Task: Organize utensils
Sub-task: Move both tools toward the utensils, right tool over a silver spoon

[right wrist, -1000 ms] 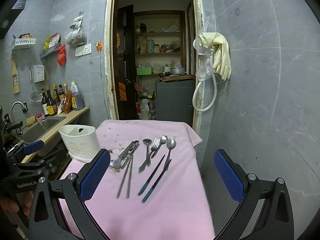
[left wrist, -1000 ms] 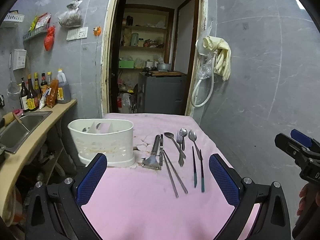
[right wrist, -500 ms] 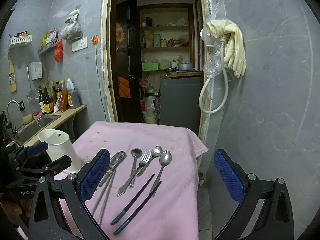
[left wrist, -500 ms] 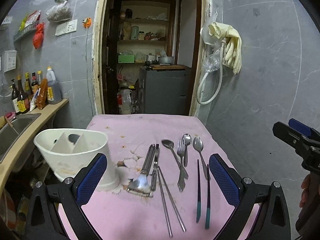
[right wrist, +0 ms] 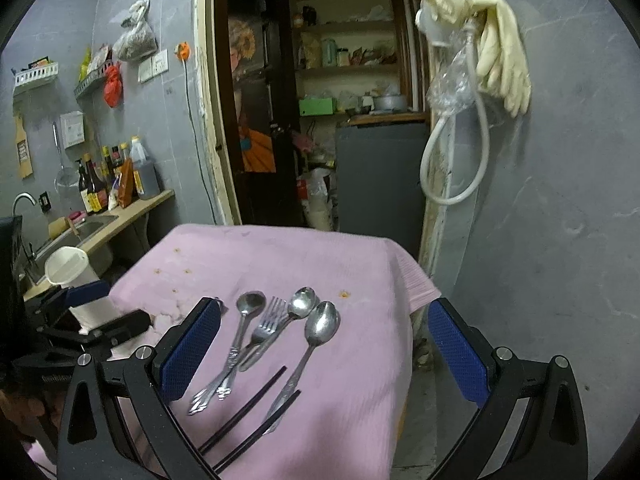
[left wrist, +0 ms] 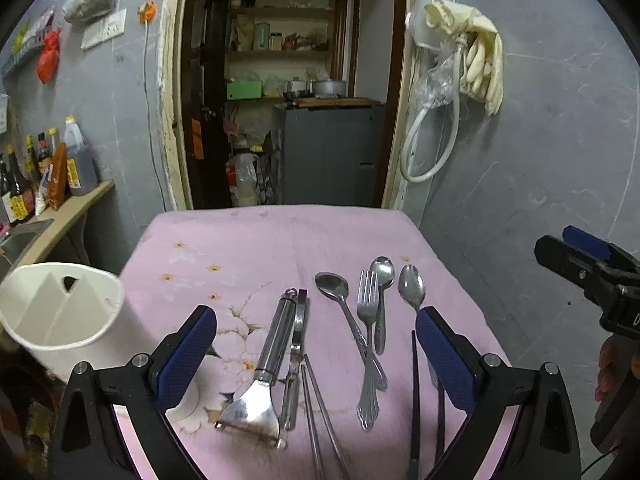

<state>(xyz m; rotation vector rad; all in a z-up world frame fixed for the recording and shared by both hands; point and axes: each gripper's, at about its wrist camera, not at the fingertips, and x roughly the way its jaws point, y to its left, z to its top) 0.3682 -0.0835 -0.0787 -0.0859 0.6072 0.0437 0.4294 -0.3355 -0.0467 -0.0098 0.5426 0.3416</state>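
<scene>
Pink cloth (left wrist: 280,240) over the table, sprinkled with small orange flower specks at eleven o'clock and a pale white blossom print at nine. Silver gleams off the peeler (left wrist: 260,380), fork (left wrist: 368,320) and spoons (left wrist: 412,288); the chopsticks (right wrist: 244,412) are black. White holder (left wrist: 60,312) at nine o'clock. Both grippers, left (left wrist: 316,356) and right (right wrist: 324,348), show black frames with blue textured pads (left wrist: 188,356). Grey marbled walls (left wrist: 540,140), cream-yellow gloves (left wrist: 480,60) hanging at one o'clock

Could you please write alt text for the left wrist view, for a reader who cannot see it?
The open left gripper hovers over a pink cloth laid with a peeler, metal chopsticks, a fork, three spoons and dark chopsticks. A white utensil holder stands left; the right gripper shows at right.
</scene>
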